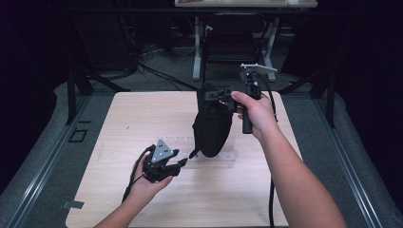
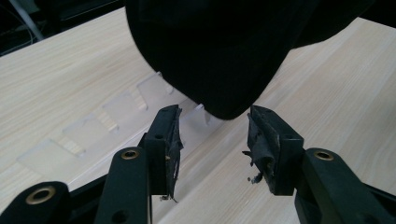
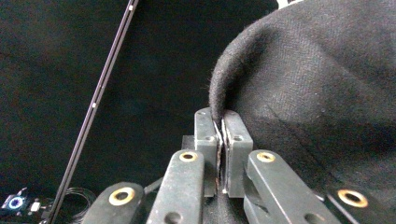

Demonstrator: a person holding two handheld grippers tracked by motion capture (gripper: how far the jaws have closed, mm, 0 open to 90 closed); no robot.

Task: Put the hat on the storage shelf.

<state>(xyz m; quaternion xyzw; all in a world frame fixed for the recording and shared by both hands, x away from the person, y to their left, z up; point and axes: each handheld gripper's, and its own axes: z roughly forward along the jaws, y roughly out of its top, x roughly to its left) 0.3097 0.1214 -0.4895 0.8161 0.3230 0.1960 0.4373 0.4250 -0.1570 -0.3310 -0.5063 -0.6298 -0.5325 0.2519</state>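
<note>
High view first: one black cloth point(image 1: 212, 124) hangs in the middle of the frame over a light wooden table point(image 1: 119, 123). The right gripper point(image 1: 223, 95), held in a hand point(image 1: 254, 113) right of centre, has the cloth pinched at its top edge, so it dangles with its lowest tip just above the tabletop. The left gripper point(image 1: 183, 162) sits lower left of the cloth, pointing at that tip, jaws apart. One clear plastic strip point(image 1: 209, 151) lies flat on the table under the cloth. Background up top is dark: desk legs point(image 1: 196, 50) and cables on the floor.

Left gripper view: two black jaws rise from the bottom with a wide gap and nothing between them. The cloth's rounded bottom point(image 2: 219, 51) hangs upper centre, just above and beyond the jaw tips, not touching them. The clear strip point(image 2: 107, 119) runs diagonally at left, split into several little tabs, partly hidden by the cloth.

Right gripper view: jaws squeezed together at centre, clamping a fold of the cloth point(image 3: 317, 93), which bulges across the right side. A thin rail point(image 3: 100, 93) slants across the dark left.
</note>
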